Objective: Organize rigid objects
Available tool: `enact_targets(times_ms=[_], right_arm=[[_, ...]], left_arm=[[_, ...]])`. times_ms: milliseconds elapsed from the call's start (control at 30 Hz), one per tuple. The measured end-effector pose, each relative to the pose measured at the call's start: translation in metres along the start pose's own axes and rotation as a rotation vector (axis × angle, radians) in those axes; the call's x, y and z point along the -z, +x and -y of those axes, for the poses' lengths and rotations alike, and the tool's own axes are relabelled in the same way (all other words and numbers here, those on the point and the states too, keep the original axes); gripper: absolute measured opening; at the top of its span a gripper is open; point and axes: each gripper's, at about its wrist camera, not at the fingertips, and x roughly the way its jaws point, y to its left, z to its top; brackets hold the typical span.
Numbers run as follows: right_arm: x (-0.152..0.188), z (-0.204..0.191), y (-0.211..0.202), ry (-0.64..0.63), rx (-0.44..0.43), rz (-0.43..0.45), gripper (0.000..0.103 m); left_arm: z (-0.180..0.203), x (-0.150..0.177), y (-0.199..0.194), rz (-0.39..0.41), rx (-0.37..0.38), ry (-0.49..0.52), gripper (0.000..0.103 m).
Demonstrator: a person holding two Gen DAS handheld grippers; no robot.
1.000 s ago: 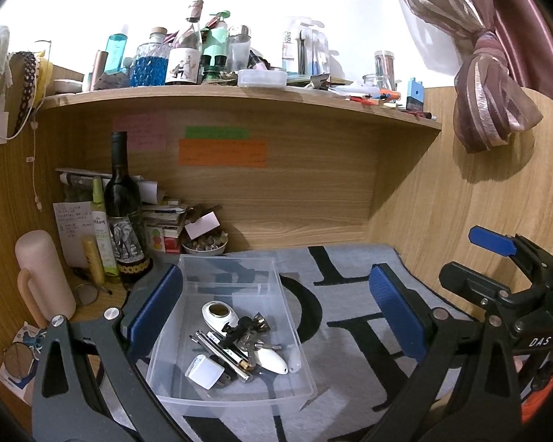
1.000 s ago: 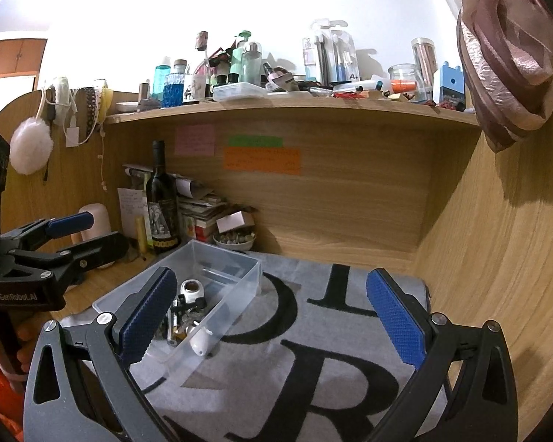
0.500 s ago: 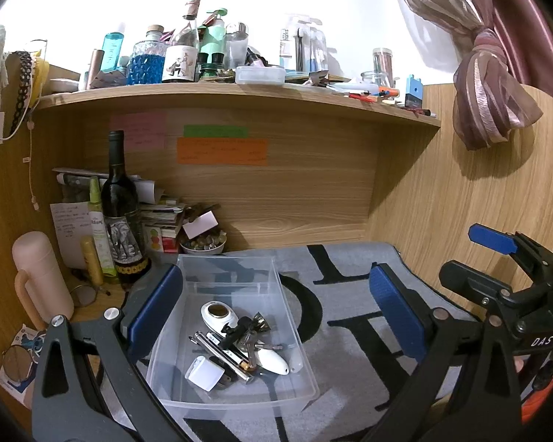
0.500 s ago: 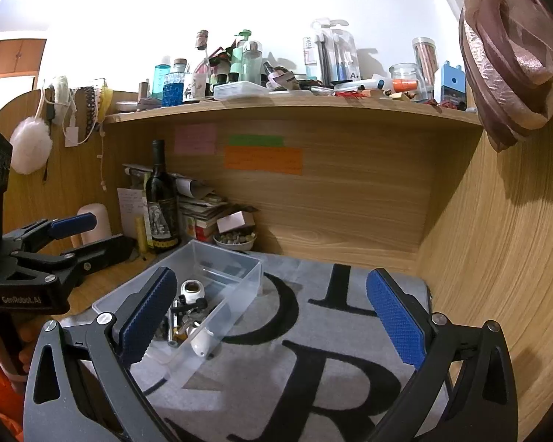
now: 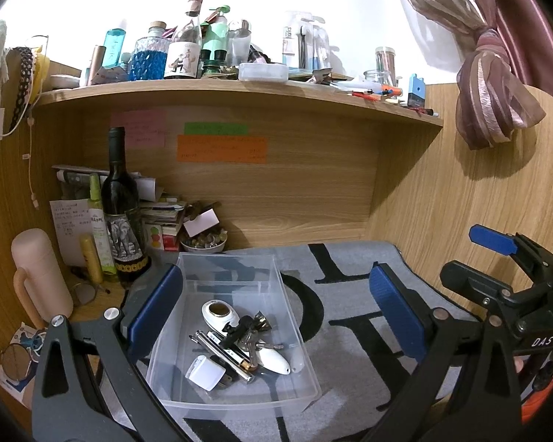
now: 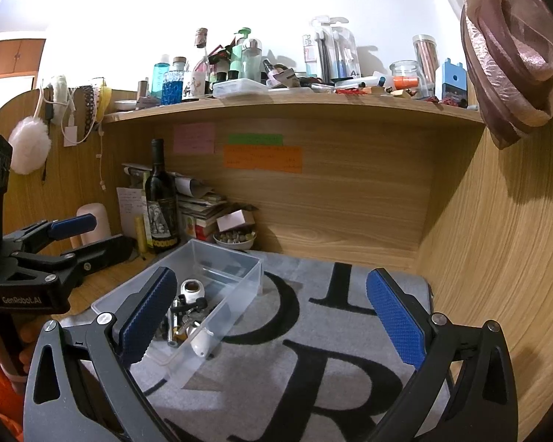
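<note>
A clear plastic bin point(image 5: 298, 335) stands on the grey lettered mat point(image 5: 350, 287). It holds a white oval case point(image 5: 219, 313), keys point(image 5: 252, 339), metal pens point(image 5: 221, 353), a white charger point(image 5: 204, 372) and a white oval piece point(image 5: 274, 361). My left gripper point(image 5: 276, 313) is open and empty, held above the bin's near end. My right gripper point(image 6: 272, 316) is open and empty, above the mat to the right of the bin point(image 6: 239, 283). Each gripper shows at the edge of the other's view.
A wine bottle point(image 5: 121, 213), slim bottles, stacked papers, a small bowl point(image 5: 202, 243) and a pink flask point(image 5: 40, 276) crowd the back left corner. A cluttered shelf point(image 5: 239, 92) overhangs the desk. Wooden walls close in behind and on the right.
Both views have shifted very slightly; the left gripper has tilted a little, so the scene sits a touch lower. Nothing in the bin has moved and both grippers stay open.
</note>
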Motion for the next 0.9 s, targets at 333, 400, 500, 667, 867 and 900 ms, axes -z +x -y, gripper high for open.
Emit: enact_targets(times_ms=[333,400,500,667,867,900], right_arm=[[0.0018,-0.0011,0.0032,-0.005,-0.004,-0.006,0.103],[0.0019,-0.0012,0.0034,-0.006,-0.005,-0.005,0.103],[0.0020,-0.0015,0.0039,-0.007,-0.007,-0.008,0.103],[0.0022,-0.0022,0.0038,-0.007,-0.006,-0.008,0.103],[0.0024,-0.0013,0.0041,-0.007,-0.008,-0.008,0.103],[0.0021,-0.0016,0.0044,-0.007,-0.007,-0.008,0.103]], left_arm=[[-0.0016,0.0011,0.0006,-0.002,0.003,-0.002,0.103],[-0.0013,0.0012,0.0006,-0.001,0.002,-0.001,0.103],[-0.0011,0.0010,0.0006,-0.002,0.002,0.000,0.103],[-0.0019,0.0022,0.0013,-0.007,0.008,0.002,0.103],[-0.0022,0.0060,0.0024,-0.015,0.019,-0.001,0.103],[-0.0016,0.0061,0.0025,-0.016,0.020,0.000,0.103]])
